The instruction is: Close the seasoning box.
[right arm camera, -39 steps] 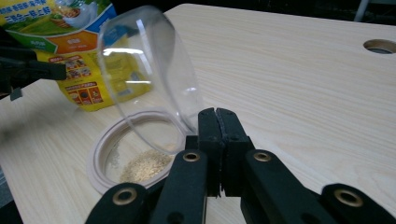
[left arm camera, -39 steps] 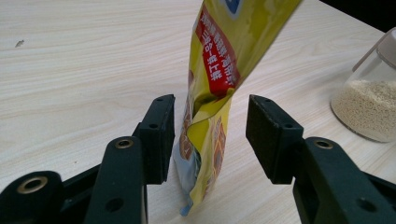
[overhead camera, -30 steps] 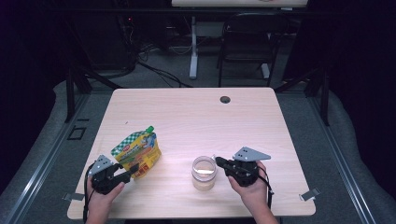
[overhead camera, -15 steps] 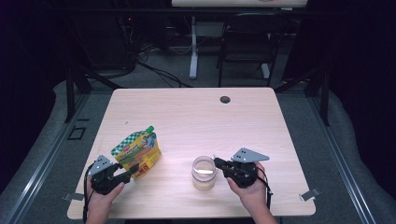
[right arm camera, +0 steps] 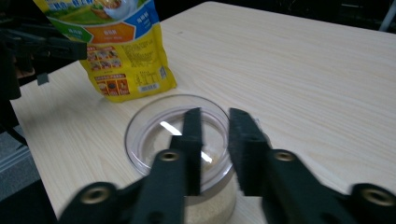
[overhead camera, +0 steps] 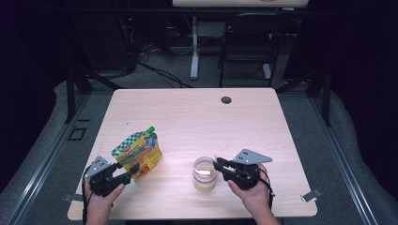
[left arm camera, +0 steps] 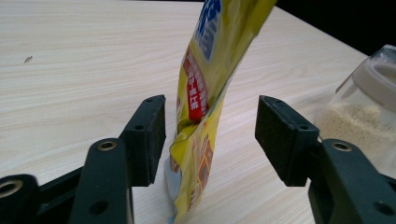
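A yellow pouch (overhead camera: 138,153) with a green cap stands upright on the front left of the wooden table (overhead camera: 197,117). My left gripper (overhead camera: 133,169) straddles its lower edge. Its jaws have just been opening, and the pouch (left arm camera: 205,84) stands between the left gripper (left arm camera: 210,126) pads with a gap on each side. A glass jar (overhead camera: 205,174) holding pale grains sits front centre. My right gripper (overhead camera: 217,163) reaches it from the right. In the right gripper view, the right gripper (right arm camera: 215,121) jaws hang over the jar (right arm camera: 154,135) mouth; they have just been opening and press on nothing.
A dark round grommet (overhead camera: 226,100) sits near the table's far edge. Metal clips (overhead camera: 310,196) stick out at the front corners. A chair (overhead camera: 246,42) and desk legs stand behind the table. The jar (left arm camera: 369,107) lies just right of the left gripper.
The right gripper's jaws have parted at the jar's rim. Both hands, the pouch and the jar stay where they were.
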